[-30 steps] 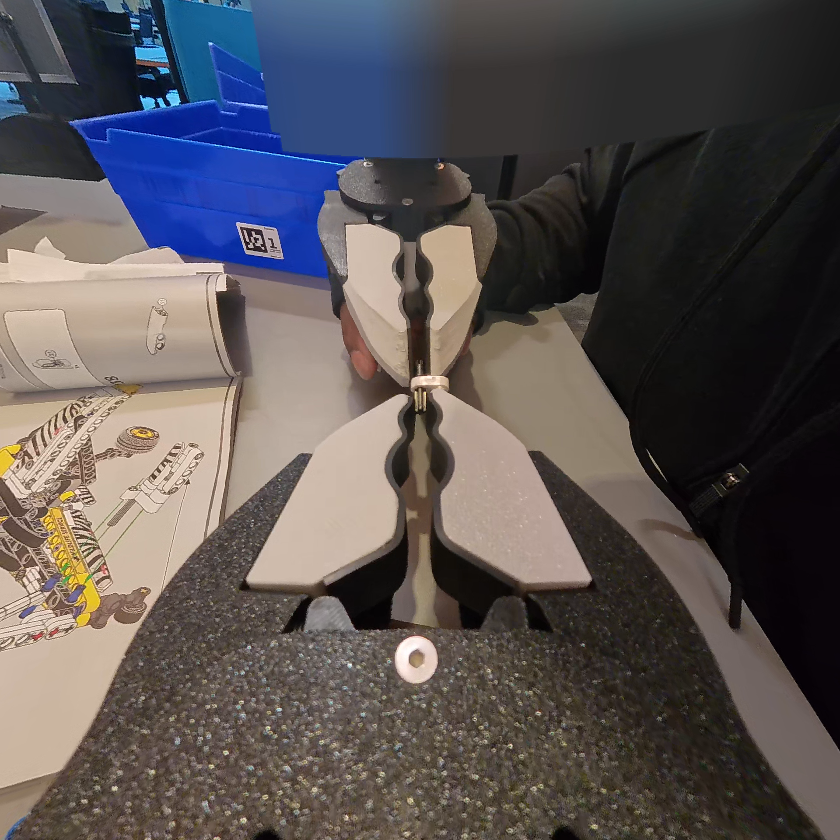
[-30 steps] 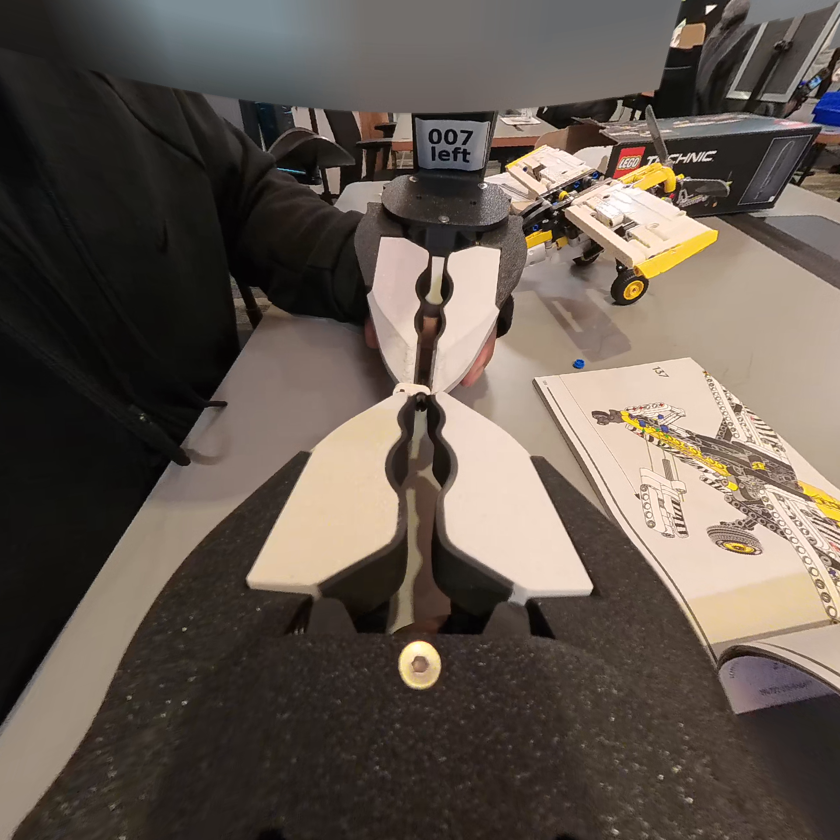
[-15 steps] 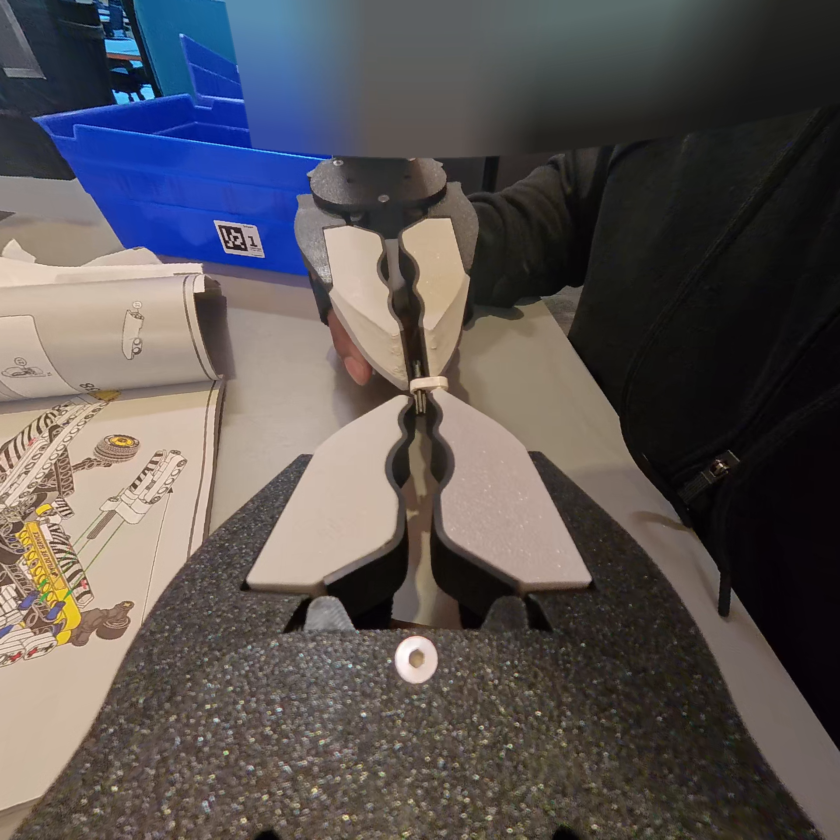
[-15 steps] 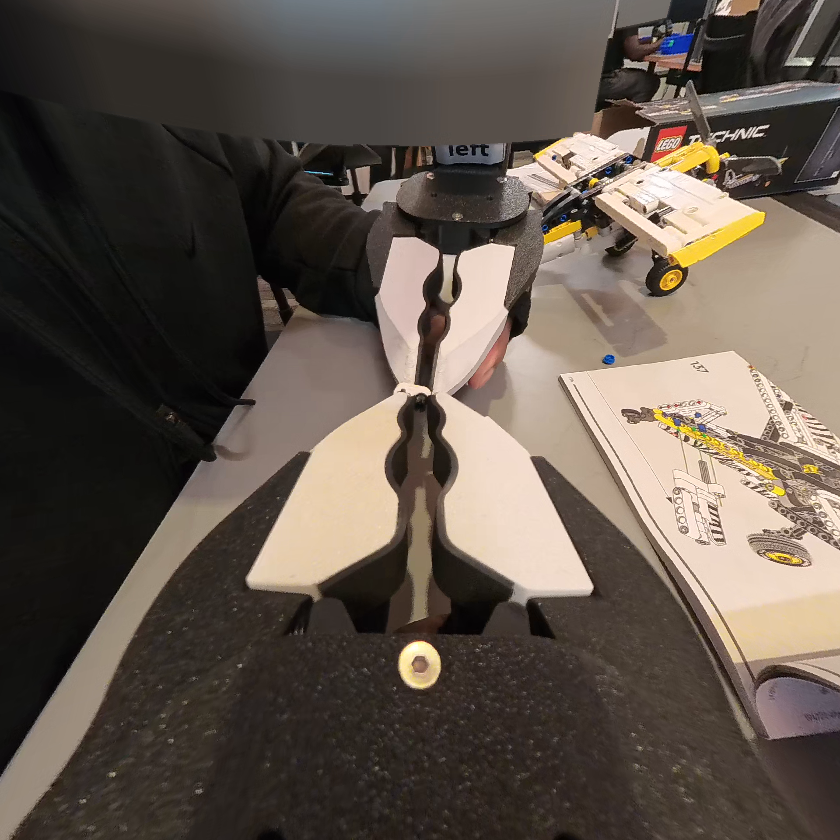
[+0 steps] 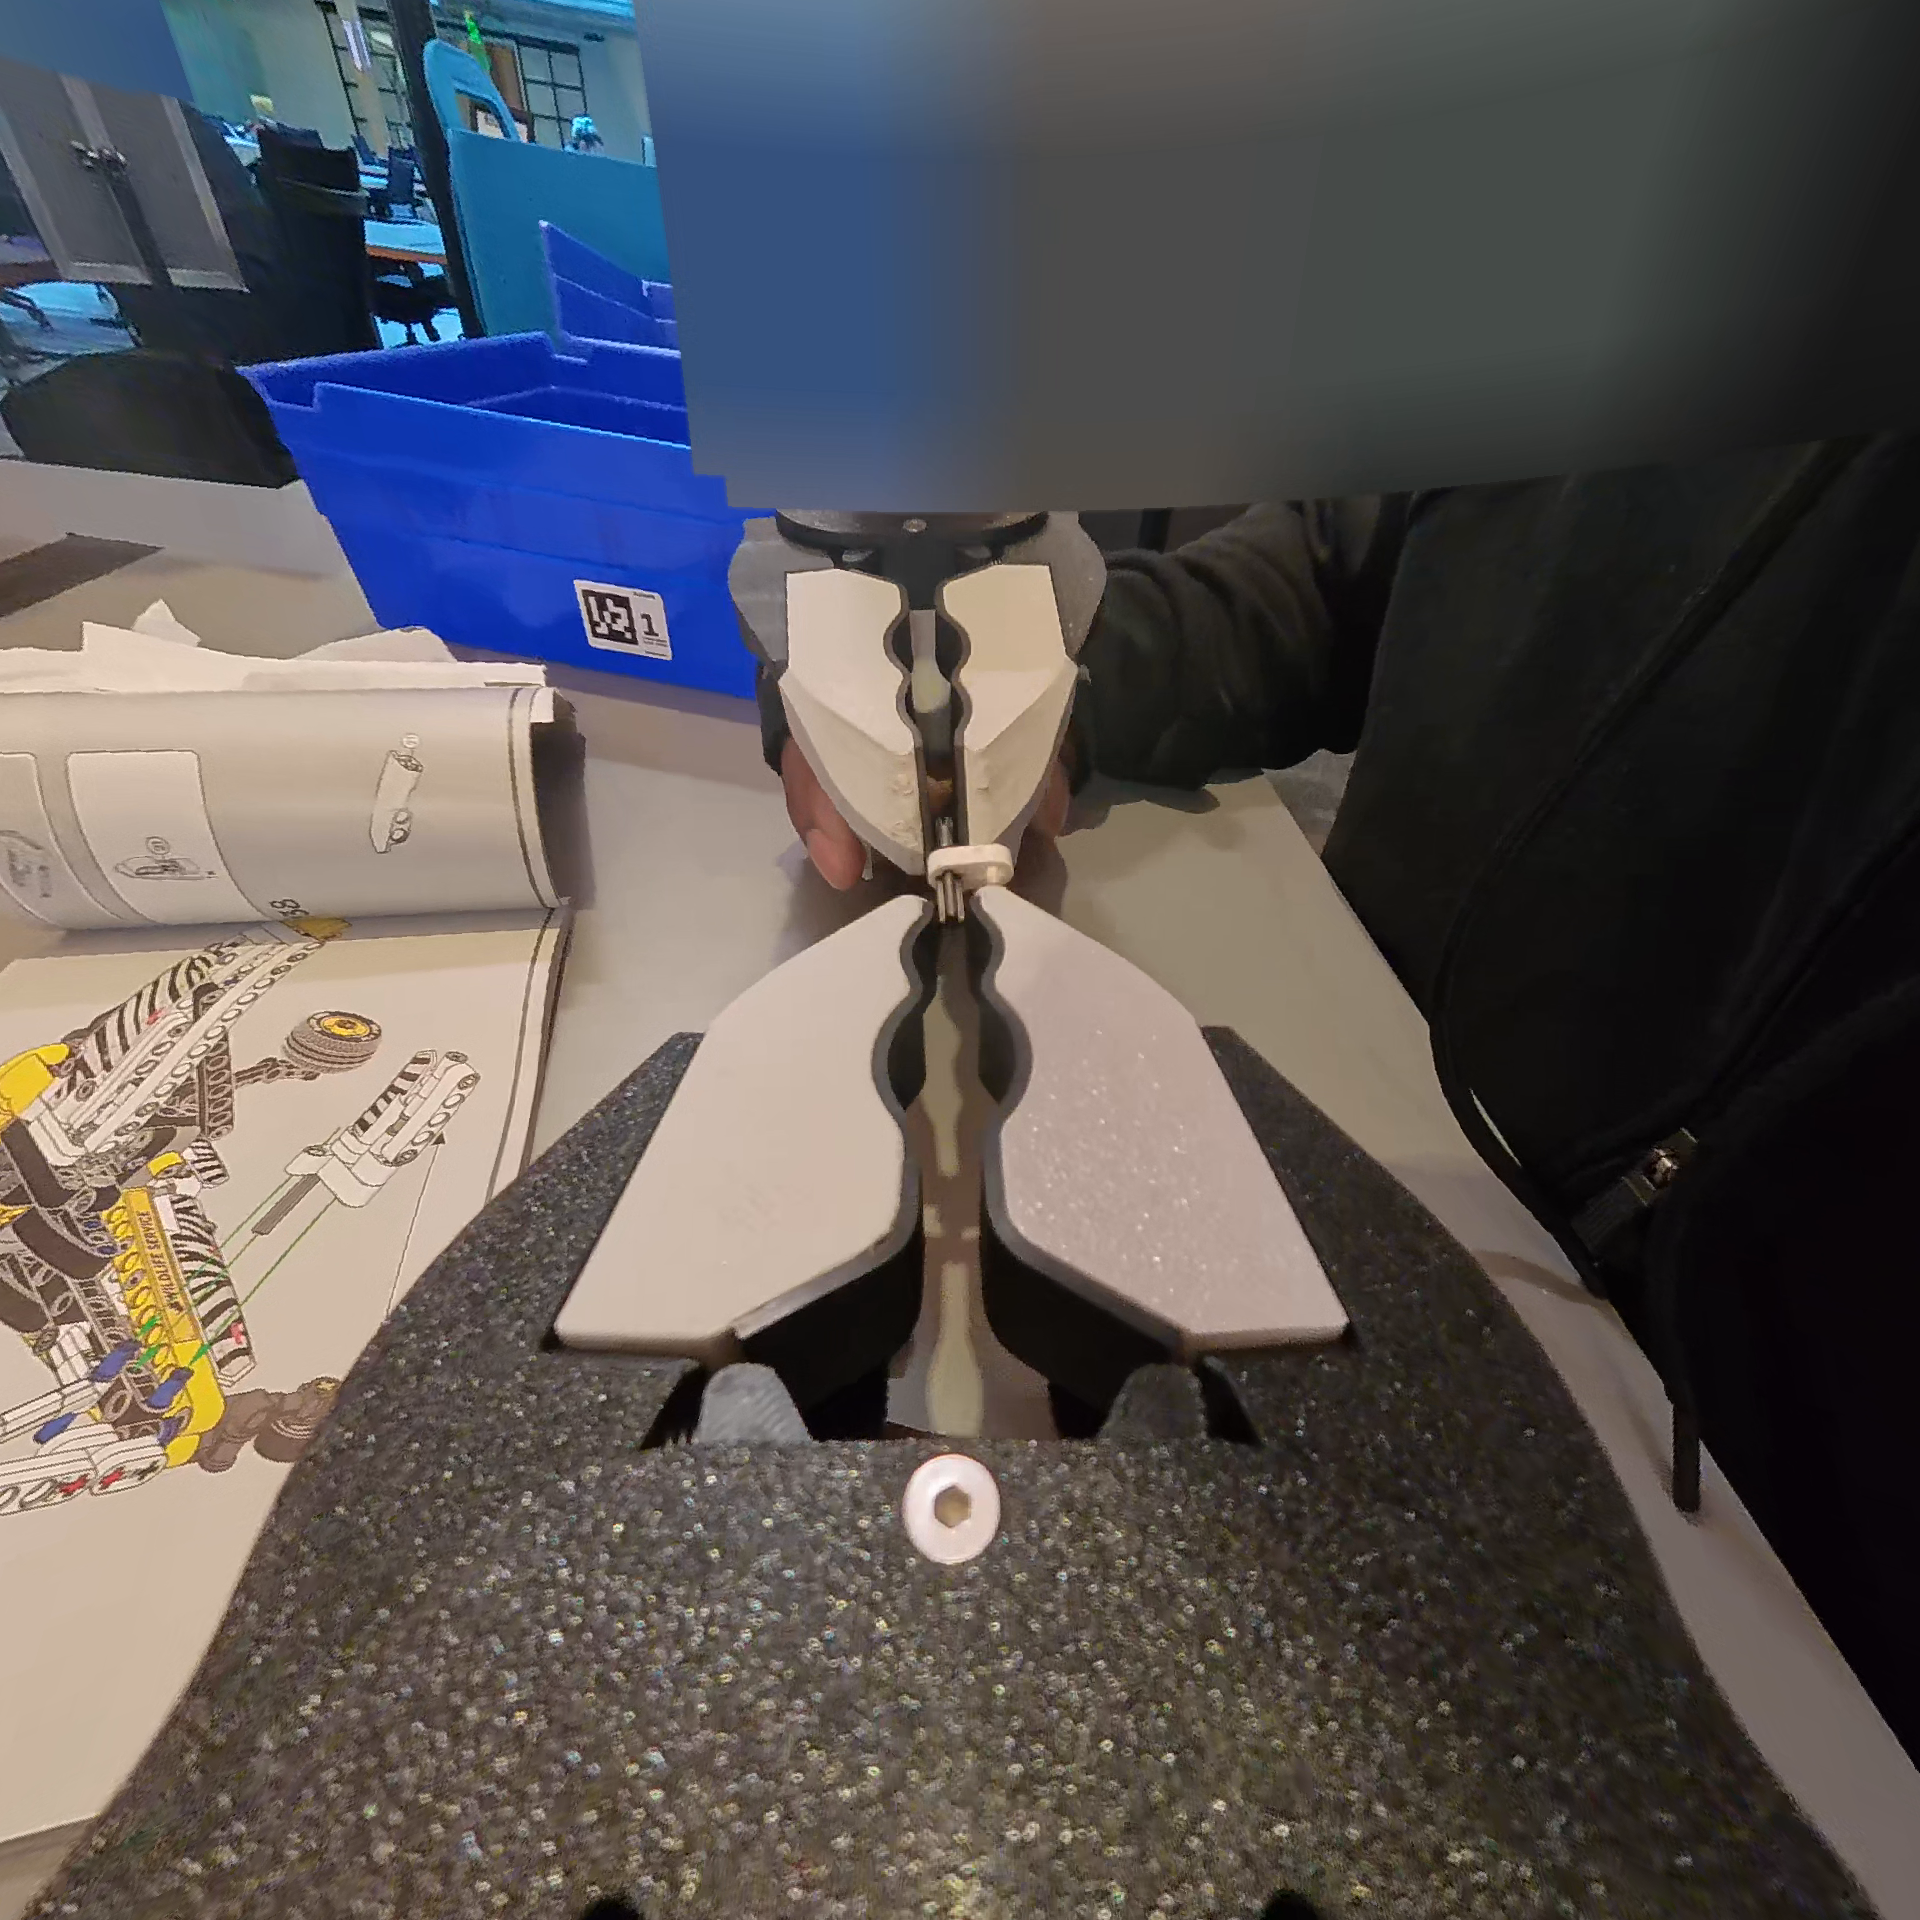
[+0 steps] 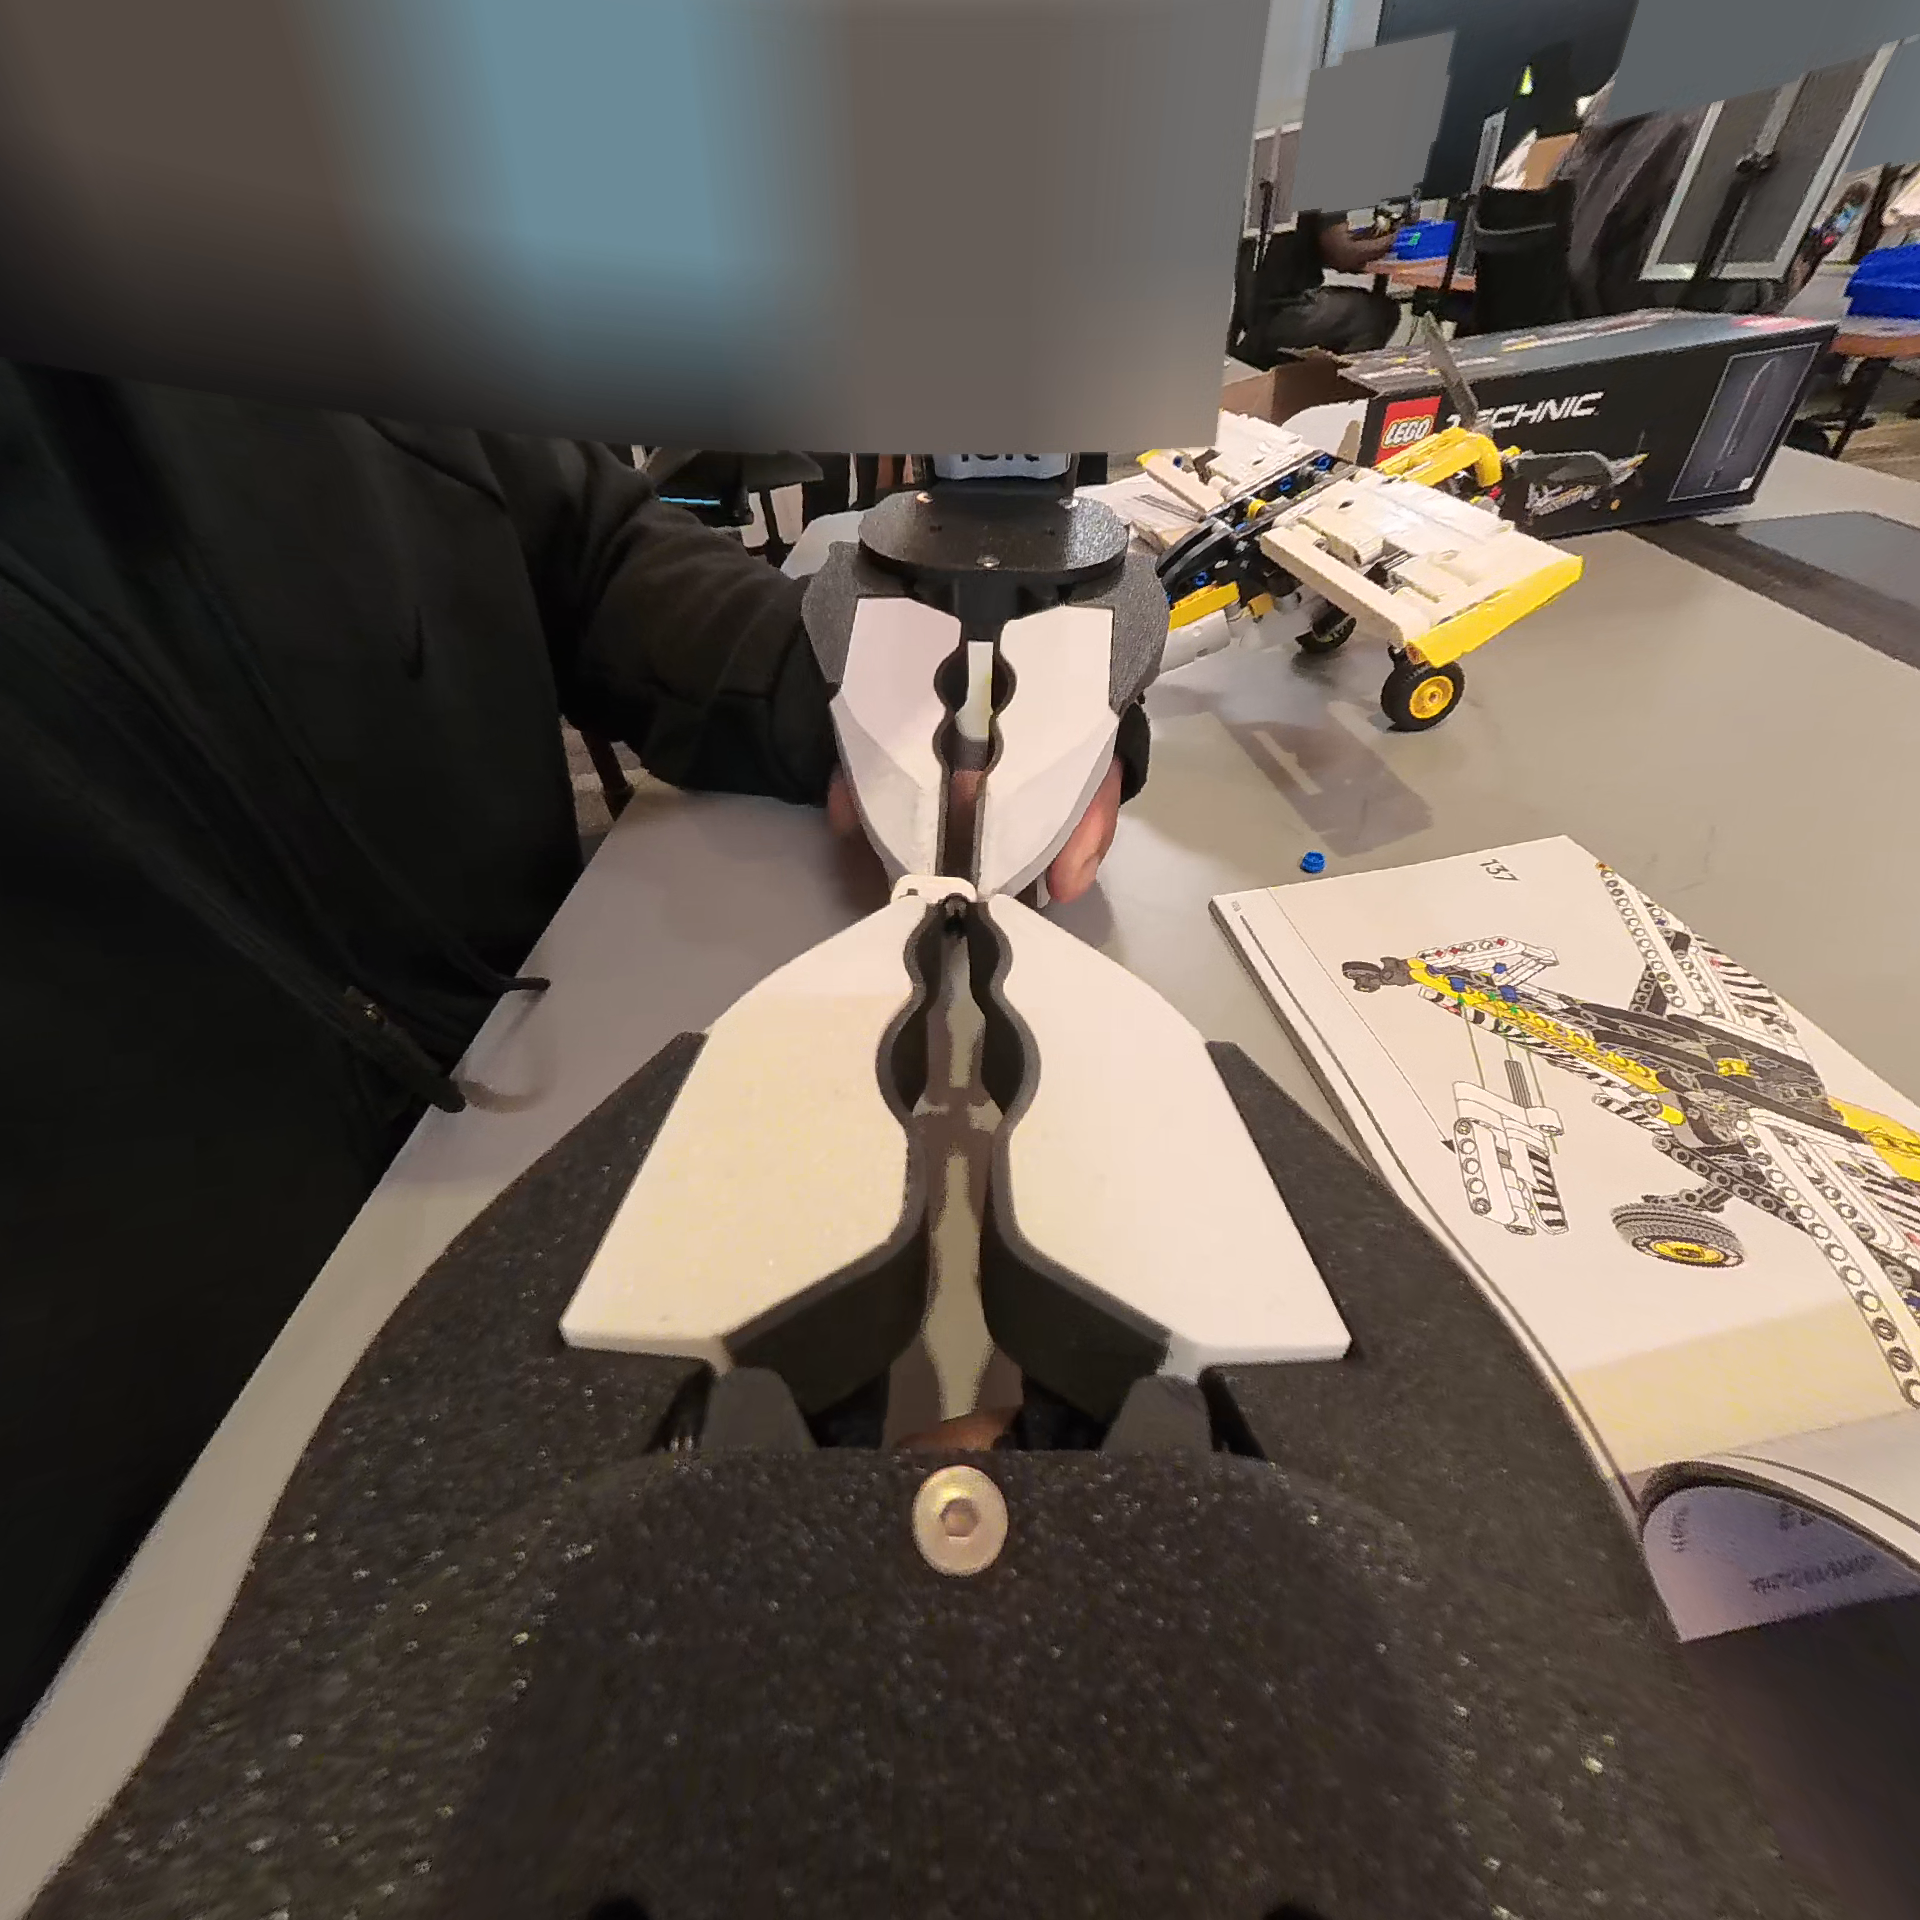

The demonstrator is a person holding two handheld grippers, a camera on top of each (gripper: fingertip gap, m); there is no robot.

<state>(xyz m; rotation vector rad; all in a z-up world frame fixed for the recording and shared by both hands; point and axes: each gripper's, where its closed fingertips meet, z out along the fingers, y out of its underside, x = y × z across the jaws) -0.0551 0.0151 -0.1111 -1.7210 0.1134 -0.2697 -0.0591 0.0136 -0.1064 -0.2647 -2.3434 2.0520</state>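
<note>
Currently, your left gripper (image 5: 948,914) has its fingers closed on one end of a thin grey pin (image 5: 945,902), the tips pressed against it. Your right gripper (image 6: 951,909), facing it tip to tip at 12 o'clock, is closed on the pin's other end. A small white flat piece with rounded ends (image 5: 971,860) sits threaded on the pin between the two sets of fingertips and sticks out toward 3 o'clock in the left view. Both grippers are held above the grey table (image 5: 665,862), near its edge, and a hand (image 6: 1086,852) shows behind the far gripper in each view. Your black sleeve (image 5: 1226,665) and jacket fill the 3 o'clock side of the left view. An open instruction booklet (image 6: 1558,1122) lies on the table at 3 o'clock in the right view and at 9 o'clock in the left. A tiny blue piece (image 6: 1313,860) lies on the table just beyond the booklet's top corner. A white-and-yellow toy plane (image 6: 1371,561) stands at 1 o'clock, with a dark cardboard box (image 6: 1621,416) behind it. A blue plastic bin (image 5: 499,520) stands at 10 o'clock in the left view.
</note>
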